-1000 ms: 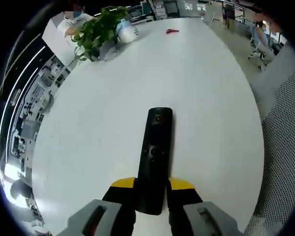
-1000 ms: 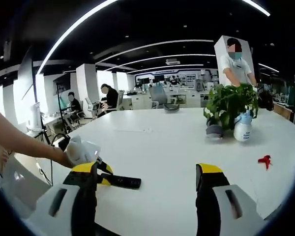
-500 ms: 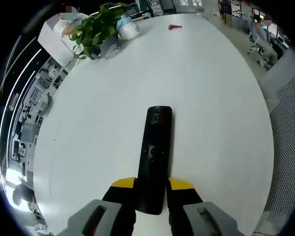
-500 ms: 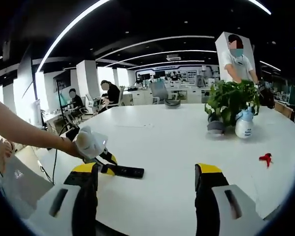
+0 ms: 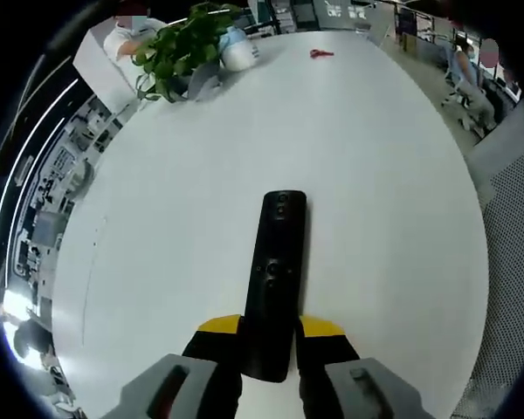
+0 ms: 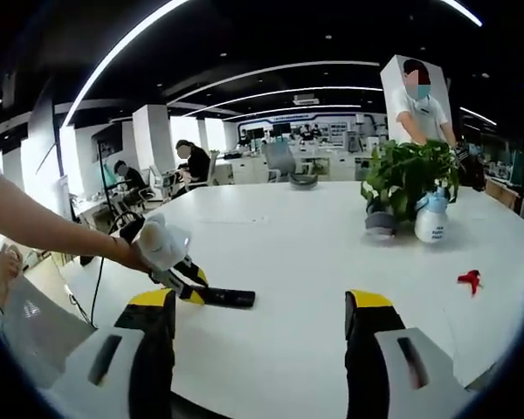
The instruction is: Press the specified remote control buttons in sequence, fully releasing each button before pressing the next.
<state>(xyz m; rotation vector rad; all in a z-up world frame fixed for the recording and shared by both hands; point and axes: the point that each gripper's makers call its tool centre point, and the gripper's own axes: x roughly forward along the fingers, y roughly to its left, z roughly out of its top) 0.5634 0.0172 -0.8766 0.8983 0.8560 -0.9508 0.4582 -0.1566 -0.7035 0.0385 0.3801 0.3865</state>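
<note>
A wide white table (image 5: 157, 218) spreads under both grippers. A person's bare forearm (image 6: 44, 231) reaches in above its near edge, carrying the left gripper (image 5: 269, 330), which is clamped on the near end of the black remote control (image 5: 275, 279). The right gripper (image 6: 262, 314) hovers with jaws spread wide, holding nothing. A potted plant (image 6: 406, 188), white spray bottle (image 6: 432, 220) and small red object (image 6: 469, 279) sit far off.

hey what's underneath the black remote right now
The white table lies beneath the remote. In the right gripper view the remote is lifted off it. Its near end is clamped in the left tool, so that end's underside is hidden.
</note>
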